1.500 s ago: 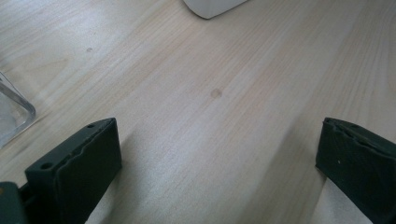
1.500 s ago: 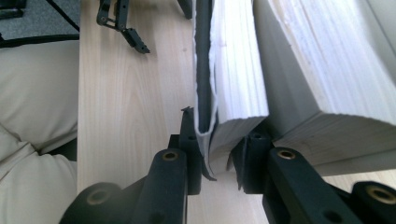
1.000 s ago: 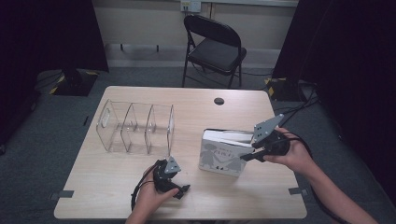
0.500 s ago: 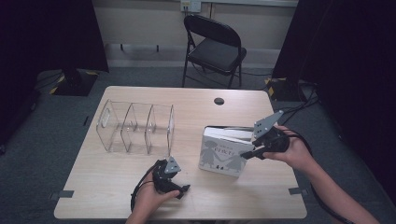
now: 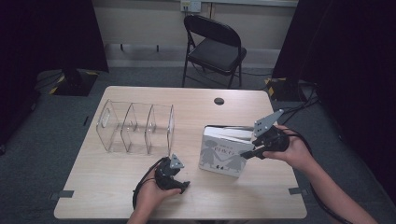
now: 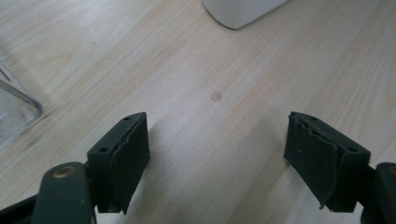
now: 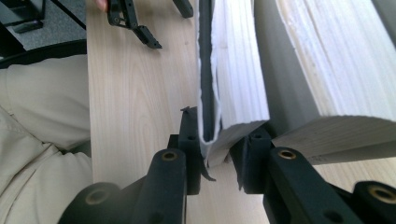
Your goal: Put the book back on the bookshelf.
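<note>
A white book is stood on the table, its corner clamped by the right gripper. It is judged stiff-covered but heavy, best pinched near the spine. The left gripper, jaws just narrowing on nothing, is held apart.

The high view looks down on the table; both gripper views sit close above its wood.

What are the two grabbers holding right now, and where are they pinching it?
The right gripper pinches the white book at the corner of its front cover and first pages. The left gripper holds nothing; its jaws have just been closing over bare table.
</note>
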### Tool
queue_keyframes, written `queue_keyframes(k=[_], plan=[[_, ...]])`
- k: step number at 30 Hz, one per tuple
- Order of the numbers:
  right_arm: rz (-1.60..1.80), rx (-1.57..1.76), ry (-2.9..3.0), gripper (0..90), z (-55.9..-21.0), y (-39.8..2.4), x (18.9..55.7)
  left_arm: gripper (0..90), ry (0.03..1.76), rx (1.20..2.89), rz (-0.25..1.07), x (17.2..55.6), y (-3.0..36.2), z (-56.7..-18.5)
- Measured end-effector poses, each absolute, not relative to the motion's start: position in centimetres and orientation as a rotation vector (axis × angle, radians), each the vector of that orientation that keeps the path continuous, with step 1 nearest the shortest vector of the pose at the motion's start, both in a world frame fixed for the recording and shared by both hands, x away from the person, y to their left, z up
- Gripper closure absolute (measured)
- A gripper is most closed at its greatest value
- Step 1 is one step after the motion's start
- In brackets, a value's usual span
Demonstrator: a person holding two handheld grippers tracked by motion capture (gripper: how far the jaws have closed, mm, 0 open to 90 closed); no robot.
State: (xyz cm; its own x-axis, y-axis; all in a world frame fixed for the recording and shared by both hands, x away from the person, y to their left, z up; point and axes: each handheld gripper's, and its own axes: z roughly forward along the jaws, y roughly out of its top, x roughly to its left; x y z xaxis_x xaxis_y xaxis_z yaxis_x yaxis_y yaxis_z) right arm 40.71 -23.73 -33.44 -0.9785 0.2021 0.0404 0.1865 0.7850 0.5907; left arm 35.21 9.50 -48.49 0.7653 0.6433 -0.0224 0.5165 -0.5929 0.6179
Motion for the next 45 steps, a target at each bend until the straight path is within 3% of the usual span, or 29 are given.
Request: queue_keyframes(k=[4,16,45], plan=[[0.974,0.330,2.945,74.6,-33.5,-23.8,40.7,25.6,0.860,2.363,0.235,35.4,9.1,-48.1],[0.968,0.362,2.944,73.3,-33.3,-23.9,40.7,25.6,0.828,2.370,0.166,36.9,8.6,-44.9],[0.943,0.368,2.937,66.9,-33.4,-24.1,40.8,25.2,0.727,2.399,0.154,39.7,6.1,-39.7]])
